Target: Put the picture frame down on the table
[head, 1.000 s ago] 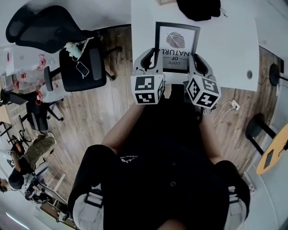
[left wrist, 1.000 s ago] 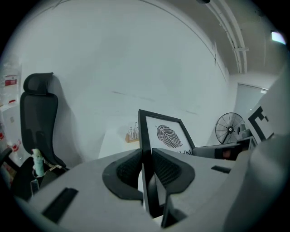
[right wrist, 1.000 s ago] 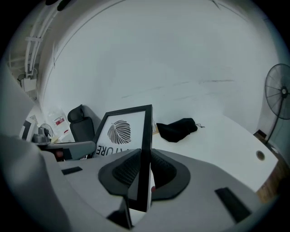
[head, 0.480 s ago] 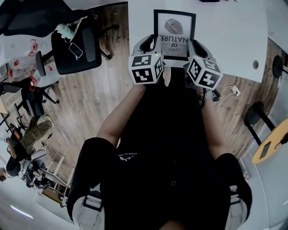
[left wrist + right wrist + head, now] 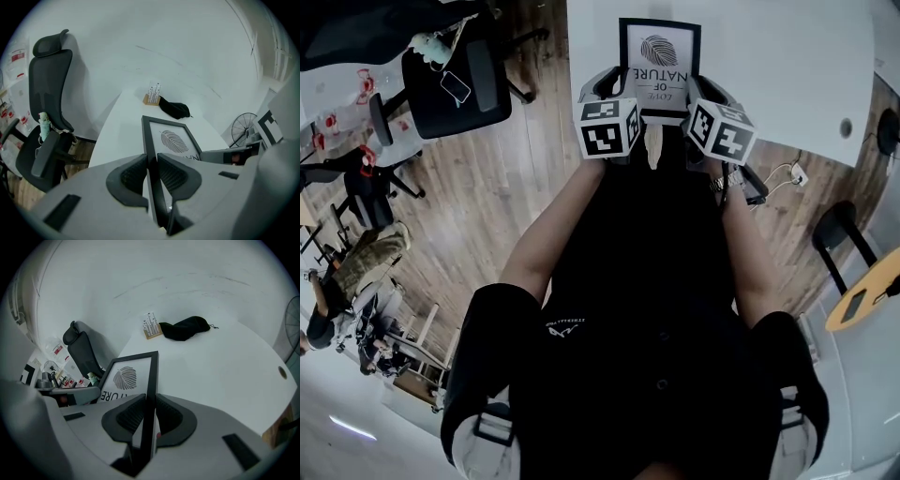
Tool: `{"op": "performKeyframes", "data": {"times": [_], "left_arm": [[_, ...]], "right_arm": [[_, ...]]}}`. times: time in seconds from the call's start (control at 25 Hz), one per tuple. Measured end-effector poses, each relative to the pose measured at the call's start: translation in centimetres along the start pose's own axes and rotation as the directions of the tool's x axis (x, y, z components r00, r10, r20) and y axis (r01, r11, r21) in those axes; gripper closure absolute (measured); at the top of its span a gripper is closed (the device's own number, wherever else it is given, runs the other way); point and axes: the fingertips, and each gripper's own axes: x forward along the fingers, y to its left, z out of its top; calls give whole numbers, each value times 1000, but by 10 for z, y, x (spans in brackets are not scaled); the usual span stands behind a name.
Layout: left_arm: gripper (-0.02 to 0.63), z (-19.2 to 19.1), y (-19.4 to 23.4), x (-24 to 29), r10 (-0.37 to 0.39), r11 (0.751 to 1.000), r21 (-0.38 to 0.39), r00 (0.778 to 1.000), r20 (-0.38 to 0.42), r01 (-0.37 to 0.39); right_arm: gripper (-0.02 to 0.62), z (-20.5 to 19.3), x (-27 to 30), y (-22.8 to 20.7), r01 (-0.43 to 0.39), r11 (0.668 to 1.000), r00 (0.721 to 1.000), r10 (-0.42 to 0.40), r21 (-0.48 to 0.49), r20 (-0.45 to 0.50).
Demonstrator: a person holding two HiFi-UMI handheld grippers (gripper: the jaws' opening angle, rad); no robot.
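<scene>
Two handheld grippers clamp one black-framed picture with a grey leaf print and the words "LOVE OF NATURE" (image 5: 660,64), one on each long side. The left gripper (image 5: 606,86) has its dark ribbed jaws closed narrowly on the frame's left rail, which the left gripper view shows running straight between them (image 5: 151,161). The right gripper (image 5: 711,92) pinches the right rail the same way, its jaws pressed against both faces of the black moulding (image 5: 149,404).

The frame sits over the near edge of the white table (image 5: 778,75), towards the near left corner, print side up, lettering upside down to the person. Whether its back touches the tabletop cannot be told.

At the far edge of the table lie a crumpled black cloth (image 5: 185,329) and, just beside it, a small wooden block holding white sticks (image 5: 150,326). A black office chair (image 5: 455,89) stands on the wooden floor past the table's left edge.
</scene>
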Motion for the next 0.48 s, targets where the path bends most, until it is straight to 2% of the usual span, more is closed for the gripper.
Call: {"op": "performKeyframes", "data": {"times": [0.28,0.48], "left_arm": [[532,-18,7,16,16,1000,-24,998,-64,-18],[531,-27,9,29,30,999,-11,994,-109,-32]], "right_arm": [[528,-11,15,-5,0,1000,998,-1,-16,-62],[528,-21,31,-13,5,1000,994,-6,-9,-106]]}}
